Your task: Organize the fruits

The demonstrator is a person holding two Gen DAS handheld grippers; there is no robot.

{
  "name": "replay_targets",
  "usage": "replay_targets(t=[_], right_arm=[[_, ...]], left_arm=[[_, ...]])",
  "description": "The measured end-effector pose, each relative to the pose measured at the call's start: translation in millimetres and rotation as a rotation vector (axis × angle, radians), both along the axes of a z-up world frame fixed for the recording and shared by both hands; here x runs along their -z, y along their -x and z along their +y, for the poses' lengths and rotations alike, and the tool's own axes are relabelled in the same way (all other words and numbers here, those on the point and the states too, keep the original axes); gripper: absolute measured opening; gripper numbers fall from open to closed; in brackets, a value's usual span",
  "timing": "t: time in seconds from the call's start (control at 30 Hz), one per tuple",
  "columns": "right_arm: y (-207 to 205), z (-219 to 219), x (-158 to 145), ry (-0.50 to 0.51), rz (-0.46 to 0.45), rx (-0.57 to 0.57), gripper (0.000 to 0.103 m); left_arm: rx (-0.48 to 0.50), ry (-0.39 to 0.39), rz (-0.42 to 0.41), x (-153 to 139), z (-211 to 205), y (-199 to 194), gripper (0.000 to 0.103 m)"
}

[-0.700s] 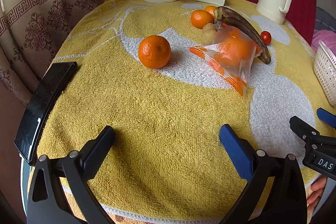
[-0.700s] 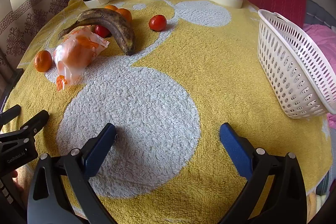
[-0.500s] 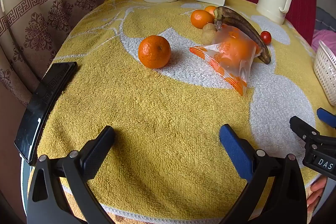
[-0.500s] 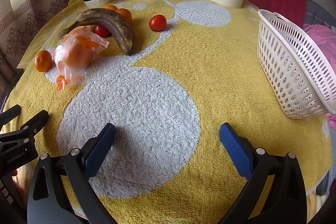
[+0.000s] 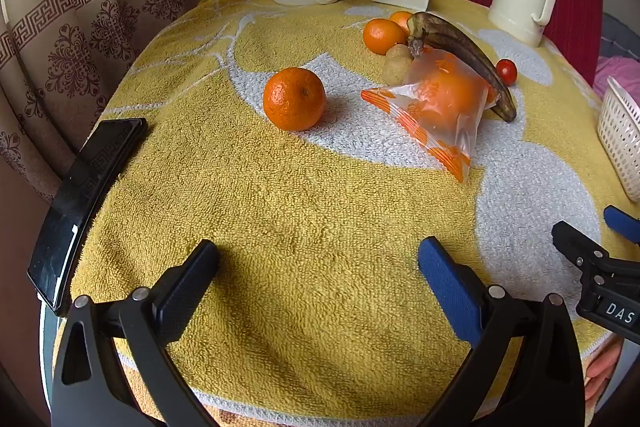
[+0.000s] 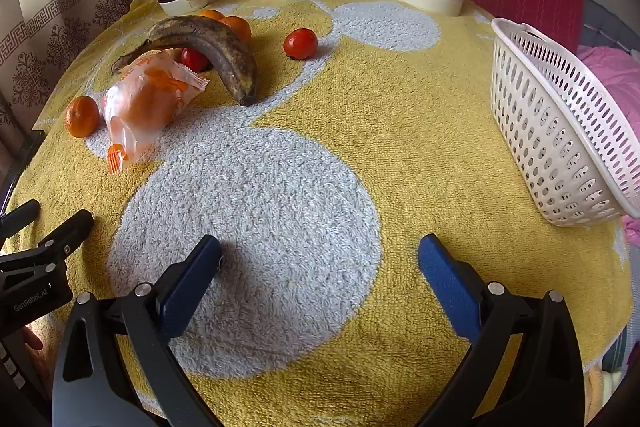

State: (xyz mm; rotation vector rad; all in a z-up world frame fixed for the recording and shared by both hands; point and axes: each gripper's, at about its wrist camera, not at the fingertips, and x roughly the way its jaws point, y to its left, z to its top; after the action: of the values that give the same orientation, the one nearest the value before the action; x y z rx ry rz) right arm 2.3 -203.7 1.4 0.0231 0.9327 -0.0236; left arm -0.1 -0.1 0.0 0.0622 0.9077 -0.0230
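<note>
Both grippers hang low over the near edge of the towel-covered table (image 5: pixel 312 227), tipped downward, and neither has anything in it. The left gripper (image 5: pixel 318 261) has its jaws spread wide over bare yellow towel. The right gripper (image 6: pixel 320 259) is spread just as wide, over the big white patch.

The fruit sits well beyond both of them. From the left gripper, the lone orange (image 5: pixel 294 98) lies straight ahead and far off, alone on the white swirl. To its right is the bagged orange (image 5: pixel 444 103), lying in its clear wrapper, with the blackened banana (image 5: pixel 464 55) curving along its far side and touching it.

Count time: four oranges in all, one alone, one bagged, and two more (image 5: pixel 383 35) behind the banana's stem. Two tomatoes: one (image 6: pixel 300 43) in the open right of the banana, another (image 6: pixel 194 59) tucked under its arch. One banana. One pale, potato-like lump (image 5: pixel 396 63) against the bag.

The white basket (image 6: pixel 560 131) stands at the right edge, well apart from the fruit, ahead and right of the right gripper.
</note>
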Motion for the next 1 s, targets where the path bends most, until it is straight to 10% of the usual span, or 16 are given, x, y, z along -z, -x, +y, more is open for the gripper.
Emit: replay_targets(t=[1.0], right_arm=[[1.5, -1.4, -0.3, -0.008, -0.009, 0.004, 0.100]], left_arm=[[-0.009, -0.006, -0.006, 0.6, -0.7, 0.4, 0.098]])
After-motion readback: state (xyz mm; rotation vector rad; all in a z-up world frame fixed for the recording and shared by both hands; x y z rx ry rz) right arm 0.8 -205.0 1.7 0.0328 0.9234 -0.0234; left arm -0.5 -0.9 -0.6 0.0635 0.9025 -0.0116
